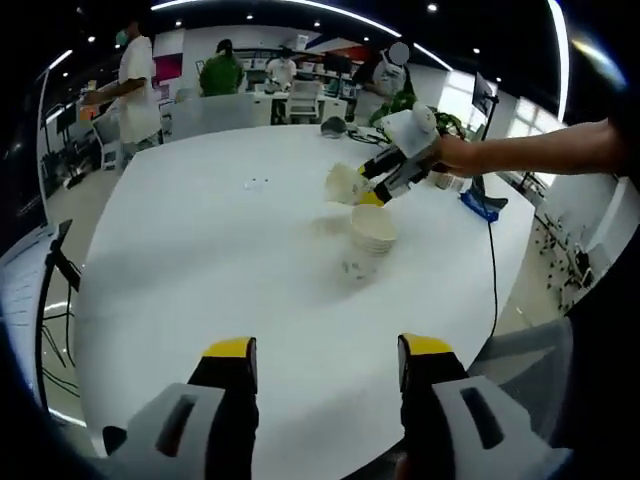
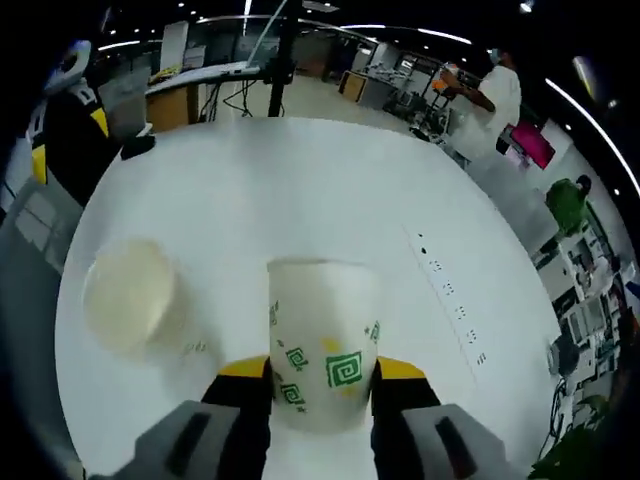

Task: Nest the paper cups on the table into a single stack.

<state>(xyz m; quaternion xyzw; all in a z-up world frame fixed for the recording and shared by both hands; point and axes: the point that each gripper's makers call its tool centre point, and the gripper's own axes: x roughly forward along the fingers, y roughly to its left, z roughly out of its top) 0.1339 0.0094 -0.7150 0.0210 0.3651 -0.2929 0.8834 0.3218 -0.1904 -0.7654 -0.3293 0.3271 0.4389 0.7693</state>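
A stack of white paper cups (image 1: 372,232) stands upright on the round white table (image 1: 200,260). In the left gripper view my right gripper (image 1: 385,180) reaches in from the right, shut on a single paper cup (image 1: 345,184) that lies tilted just above and beyond the stack. My left gripper (image 1: 328,352) hangs open over the near table edge, nothing between its yellow-tipped fingers. In the right gripper view the held cup (image 2: 322,340), white with green square spirals, sits between my right gripper's (image 2: 322,372) jaws. The stack (image 2: 130,295) shows from above at its left, mouth up.
A row of small sockets (image 2: 450,290) is set into the table top. A blue object (image 1: 485,205) and a black cable (image 1: 493,270) lie at the table's right edge. A tripod (image 1: 55,265) stands left of the table. People and desks (image 1: 290,95) stand beyond the table.
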